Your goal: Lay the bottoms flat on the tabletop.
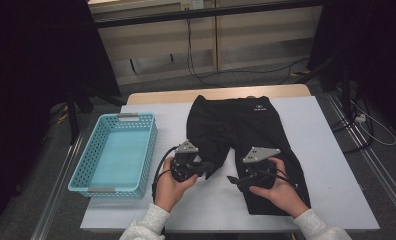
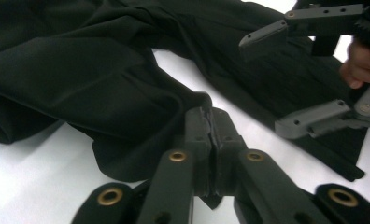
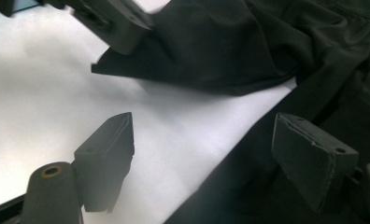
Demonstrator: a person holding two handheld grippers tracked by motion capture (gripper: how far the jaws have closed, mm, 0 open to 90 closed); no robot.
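Left gripper (image 2: 213, 140) nearest, jaws pressed together, pinching a hem edge of the black pants (image 2: 94, 79); a small tip of fabric pokes out below the closed jaws. High view: left gripper (image 1: 207, 167) sits at the end of the pants' left leg, which is bunched and pulled up short, inner edge by the crotch gap. Pants (image 1: 246, 135) lie flat on the white surface (image 1: 336, 165), waistband at the far edge, legs toward the person. Turquoise basket (image 1: 146, 145) to the left of the pants, apart from them. Right gripper (image 1: 234, 181) over the inner edge of the right leg, jaws wide apart, holding nothing. Right gripper view: right gripper (image 3: 211, 154) straddles the leg's edge, one jaw over bare surface, the other over fabric (image 3: 248, 46).
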